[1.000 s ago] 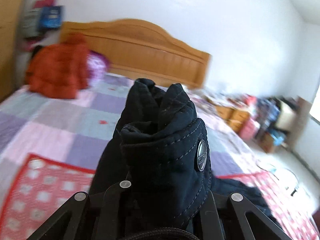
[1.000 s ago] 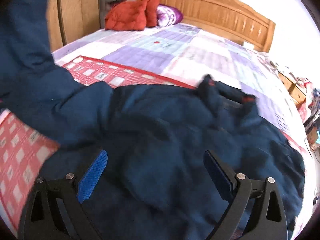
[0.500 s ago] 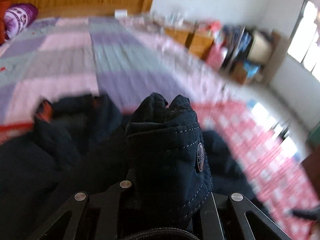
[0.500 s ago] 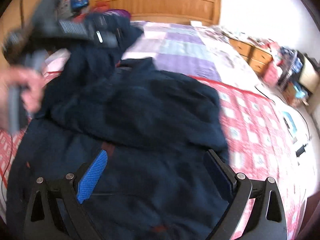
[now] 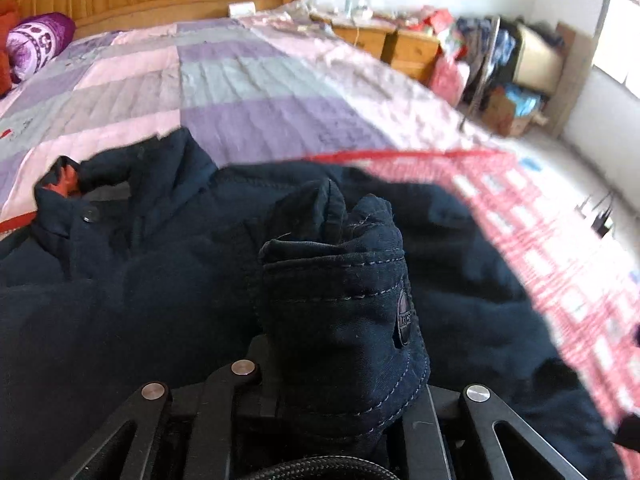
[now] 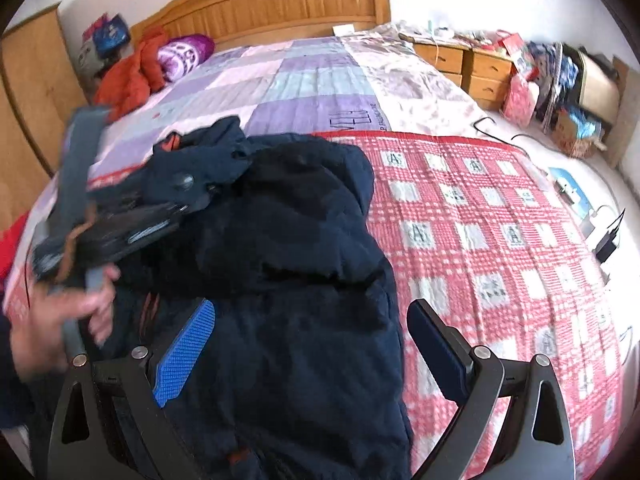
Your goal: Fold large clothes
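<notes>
Left claw clamped on sleeve cuff, now carried from up over the bed down across the jacket: sleeve fold nearly laid. Right claw open, empty, lower centre. Jacket dark navy, bulky, rumpled, mid-frame on red checked blanket; headboard beyond.

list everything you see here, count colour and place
dark navy padded jacket: one, navy, spread on the red blanket
jacket sleeve cuff: one, navy, clamped in the left tool
red-and-white checked blanket: one, at the near end of the bed
purple-pink patchwork quilt: one, covering the bed
wooden headboard: one, tan, far end
orange garment: one, by the headboard
purple pillow: one, beside it
left tool: black, shut on the cuff
right tool: blue pads, open above the jacket
</notes>
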{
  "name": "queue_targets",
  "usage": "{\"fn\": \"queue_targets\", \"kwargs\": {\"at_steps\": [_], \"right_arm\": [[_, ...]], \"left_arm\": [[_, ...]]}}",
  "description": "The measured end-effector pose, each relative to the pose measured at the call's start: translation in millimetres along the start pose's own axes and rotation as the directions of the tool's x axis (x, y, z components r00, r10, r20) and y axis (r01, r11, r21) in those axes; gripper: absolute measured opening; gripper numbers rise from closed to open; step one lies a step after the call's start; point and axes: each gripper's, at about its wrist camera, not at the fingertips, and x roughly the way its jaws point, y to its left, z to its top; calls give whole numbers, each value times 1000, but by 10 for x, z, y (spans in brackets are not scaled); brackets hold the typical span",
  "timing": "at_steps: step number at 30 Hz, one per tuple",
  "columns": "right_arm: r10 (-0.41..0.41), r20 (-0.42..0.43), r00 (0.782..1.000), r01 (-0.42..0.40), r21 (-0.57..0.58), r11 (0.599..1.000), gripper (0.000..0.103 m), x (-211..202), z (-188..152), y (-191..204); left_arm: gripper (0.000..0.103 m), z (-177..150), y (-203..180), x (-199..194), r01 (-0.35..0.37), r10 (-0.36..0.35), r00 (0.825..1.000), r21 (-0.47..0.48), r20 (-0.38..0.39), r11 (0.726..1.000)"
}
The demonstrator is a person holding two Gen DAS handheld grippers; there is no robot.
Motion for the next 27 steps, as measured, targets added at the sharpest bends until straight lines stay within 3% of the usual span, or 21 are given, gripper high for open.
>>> {"fn": "queue_targets", "kwargs": {"at_steps": [4, 6, 8, 10, 13, 14, 17, 21, 23, 27], "right_arm": [[97, 30, 995, -99, 81, 992, 99, 136, 294, 72], [113, 29, 993, -116, 108, 987, 99, 217, 403, 119], [95, 23, 995, -97, 104, 990, 99, 281, 503, 197], [90, 32, 995, -93, 108, 990, 99, 287, 551, 236], [70, 42, 997, -75, 120, 990, 100, 250, 567, 207], [61, 44, 997, -66, 125, 990, 100, 236, 568, 186], [46, 32, 998, -51, 150, 987, 100, 229, 577, 104], [94, -26, 995, -89, 156, 984, 101, 392, 587, 154], [159, -65, 985, -146, 161, 976, 101, 543, 585, 281], [243, -88, 966, -227, 156, 961, 101, 794, 605, 588]], "left_arm": [[18, 11, 24, 56, 38, -37, 999, 13, -38, 999], [24, -24, -48, 154, 21, -13, 997, 97, -79, 995], [35, -95, -232, 145, -45, 62, 996, 238, -65, 970], [53, -150, -371, -6, -28, 31, 999, 300, -6, 953], [96, -122, -341, -237, 127, -138, 990, 227, 33, 965], [102, -90, -295, -300, 202, -212, 976, 176, 42, 964], [102, -74, -186, -402, 224, -229, 972, 93, 46, 970], [102, -230, 154, -637, 140, -140, 988, -1, 69, 990], [102, -359, 431, -801, 49, -46, 996, -39, 75, 998], [102, -482, 1070, -1122, -132, 145, 984, -119, 102, 984]]}}
